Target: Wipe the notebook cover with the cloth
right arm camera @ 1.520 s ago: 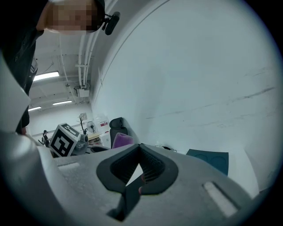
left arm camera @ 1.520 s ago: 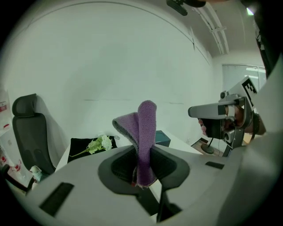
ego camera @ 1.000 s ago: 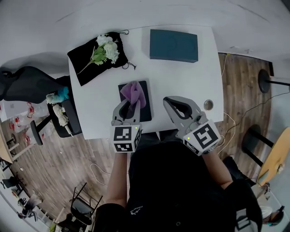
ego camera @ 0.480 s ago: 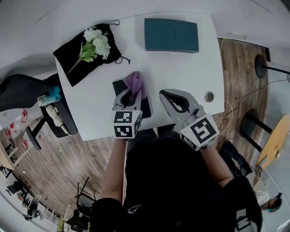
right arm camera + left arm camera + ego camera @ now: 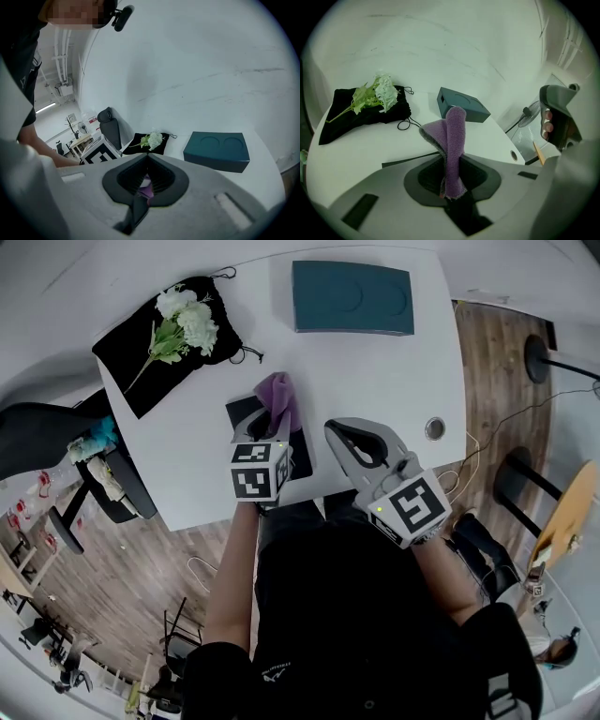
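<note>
A purple cloth [image 5: 278,395] stands folded upright out of my left gripper [image 5: 265,425], which is shut on it; in the left gripper view the cloth [image 5: 452,140] rises from between the jaws. The cloth rests on the far right part of a black notebook [image 5: 242,413] lying on the white table [image 5: 375,371]; a dark strip of the notebook [image 5: 401,163] shows beside the jaws. My right gripper [image 5: 331,429] hovers just right of the notebook, its jaws shut into a closed loop with nothing held.
A teal box [image 5: 352,298] sits at the table's far edge. A black pouch with white flowers [image 5: 159,334] lies at the far left corner. A round cable hole [image 5: 434,428] is near the right edge. A dark office chair [image 5: 47,442] stands left of the table.
My left gripper has slid the cloth away from me, from the middle of the notebook to its far right part. The right gripper has stayed beside the notebook.
</note>
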